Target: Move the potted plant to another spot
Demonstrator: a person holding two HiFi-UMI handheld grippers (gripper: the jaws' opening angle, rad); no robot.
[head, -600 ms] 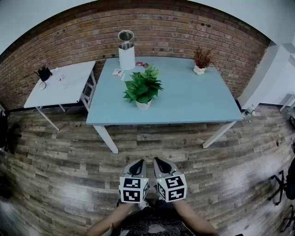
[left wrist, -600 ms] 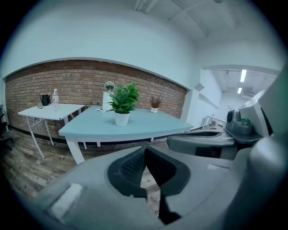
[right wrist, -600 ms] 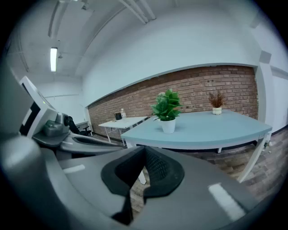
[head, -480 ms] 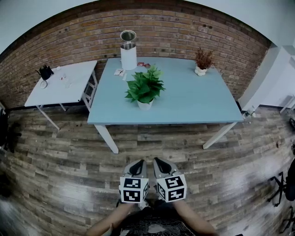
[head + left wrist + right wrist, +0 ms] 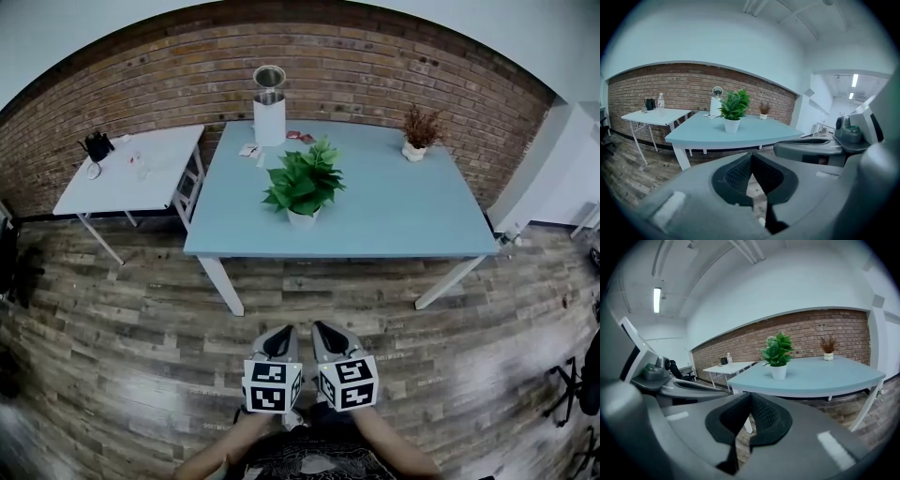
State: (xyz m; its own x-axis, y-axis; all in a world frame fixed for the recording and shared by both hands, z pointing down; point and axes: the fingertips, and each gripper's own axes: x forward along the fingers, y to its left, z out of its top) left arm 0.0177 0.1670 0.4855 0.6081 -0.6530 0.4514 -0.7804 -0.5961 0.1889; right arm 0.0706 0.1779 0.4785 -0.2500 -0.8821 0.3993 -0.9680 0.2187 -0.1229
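The potted plant (image 5: 303, 187), green leaves in a small white pot, stands left of centre on the light blue table (image 5: 394, 220), near its front edge. It also shows ahead in the left gripper view (image 5: 733, 105) and the right gripper view (image 5: 777, 352). Both grippers hang side by side over the wooden floor, well short of the table. My left gripper (image 5: 278, 336) is shut with nothing in it, its pads meeting at the tip (image 5: 751, 154). My right gripper (image 5: 327, 333) is likewise shut and empty (image 5: 751, 394).
A tall white cylinder (image 5: 269, 105) and small items stand at the table's back left, and a dried plant in a white pot (image 5: 420, 132) at the back right. A white side table (image 5: 131, 171) stands to the left against the brick wall (image 5: 169, 80). Dark chairs (image 5: 583, 380) stand at the far right.
The table and plant have drifted slightly right and down in the head view. The plant keeps its place on the table. Both grippers stay where they were.
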